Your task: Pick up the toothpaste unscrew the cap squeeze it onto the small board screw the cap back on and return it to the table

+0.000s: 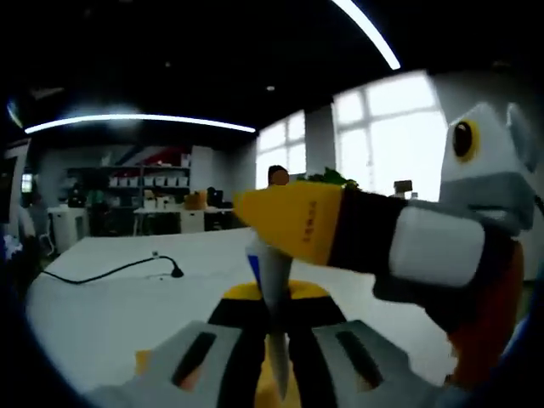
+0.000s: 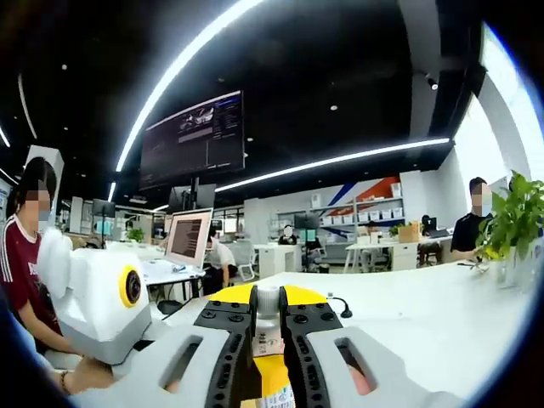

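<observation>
My left gripper (image 1: pixel 274 308) is shut on the grey-white toothpaste tube (image 1: pixel 274 276), which stands upright between its jaws. My right gripper (image 1: pixel 262 234) comes in from the right, its yellow-tipped fingers (image 1: pixel 293 223) over the tube's top end. In the right gripper view, my right gripper (image 2: pixel 267 310) is shut on the white cap (image 2: pixel 267 299). The tube's printed yellow body (image 2: pixel 272 374) runs down below the cap between the jaws. The small board is hidden from me.
Below both grippers lies a white table (image 1: pixel 102 323) with a black cable (image 1: pixel 110 270) on it. A potted plant (image 2: pixel 514 212) stands at the table's right edge. A person in a dark red shirt (image 2: pixel 21 263) sits close at the left. Desks and seated people fill the background.
</observation>
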Available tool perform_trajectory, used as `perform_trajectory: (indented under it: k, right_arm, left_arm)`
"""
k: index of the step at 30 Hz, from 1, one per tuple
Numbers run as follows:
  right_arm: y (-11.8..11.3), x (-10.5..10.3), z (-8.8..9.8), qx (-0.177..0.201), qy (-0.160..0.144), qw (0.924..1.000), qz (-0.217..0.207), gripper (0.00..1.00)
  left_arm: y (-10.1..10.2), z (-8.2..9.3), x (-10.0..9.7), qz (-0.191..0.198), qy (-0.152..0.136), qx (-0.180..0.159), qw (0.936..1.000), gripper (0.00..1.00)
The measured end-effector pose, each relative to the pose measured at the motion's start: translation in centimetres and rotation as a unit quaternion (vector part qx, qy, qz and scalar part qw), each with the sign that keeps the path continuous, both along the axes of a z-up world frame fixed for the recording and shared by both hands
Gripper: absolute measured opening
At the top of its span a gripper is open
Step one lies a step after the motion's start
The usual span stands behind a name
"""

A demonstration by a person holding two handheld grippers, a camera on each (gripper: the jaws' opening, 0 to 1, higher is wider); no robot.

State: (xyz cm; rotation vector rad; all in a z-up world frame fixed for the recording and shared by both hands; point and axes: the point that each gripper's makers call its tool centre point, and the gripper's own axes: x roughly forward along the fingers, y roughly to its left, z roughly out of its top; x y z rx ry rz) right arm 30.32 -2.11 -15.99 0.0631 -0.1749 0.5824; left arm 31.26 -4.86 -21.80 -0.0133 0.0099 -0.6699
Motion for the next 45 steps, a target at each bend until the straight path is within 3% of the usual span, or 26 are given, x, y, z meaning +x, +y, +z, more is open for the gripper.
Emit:
perform_trajectory:
  k: [11, 15, 21, 26, 29, 34, 37, 39, 44, 45]
  right_arm:
    - [-0.2, -0.5, -0.3, 0.001, -0.016, 0.9998, -0.016, 0.09]
    - [-0.3, -0.3, -0.8, -0.003, -0.01, 0.9999, -0.011, 0.1]
    - [-0.3, -0.6, -0.7, 0.003, -0.014, 0.9999, 0.001, 0.1]
    - [-0.2, -0.7, -1.1, -0.023, -0.02, 0.9995, 0.011, 0.11]
    - [-0.9, -1.7, 0.8, -0.009, -0.071, 0.9973, 0.017, 0.1]
    - [-2.1, -3.3, 2.3, -0.009, -0.084, 0.9961, 0.027, 0.16]
    - [-2.8, -3.8, 2.8, -0.009, -0.086, 0.9955, 0.039, 0.17]
    - [-3.2, -3.9, 2.9, -0.006, -0.085, 0.995, 0.051, 0.17]
    - [-3.4, -4.0, 2.5, -0.025, -0.073, 0.9898, 0.119, 0.19]
    - [-3.3, -4.0, 2.4, -0.022, -0.065, 0.9883, 0.136, 0.19]
  left_arm:
    - [0.1, -0.1, -0.3, 0.008, -0.015, 0.002, 0.9999, 0.06]
    - [0.0, -0.7, -0.2, 0.002, -0.001, -0.004, 1.0, 0.06]
    - [-0.1, -0.6, -0.5, -0.009, -0.001, -0.009, 0.9999, 0.06]
    - [-0.1, -1.1, -0.5, -0.025, 0.01, -0.008, 0.9996, 0.06]
    - [-0.3, -0.7, -0.9, -0.048, 0.005, -0.015, 0.9987, 0.06]
    - [-0.6, 0.0, -1.3, -0.092, 0.006, -0.022, 0.9955, 0.06]
    - [-0.9, 0.2, -1.8, -0.13, 0.003, -0.013, 0.9915, 0.06]
    - [-1.1, 0.3, -2.3, -0.163, 0.017, -0.024, 0.9861, 0.06]
    - [-1.3, 0.4, -4.2, -0.263, 0.042, -0.045, 0.9628, 0.06]
    - [-1.4, 0.3, -4.4, -0.27, 0.043, -0.044, 0.9608, 0.06]
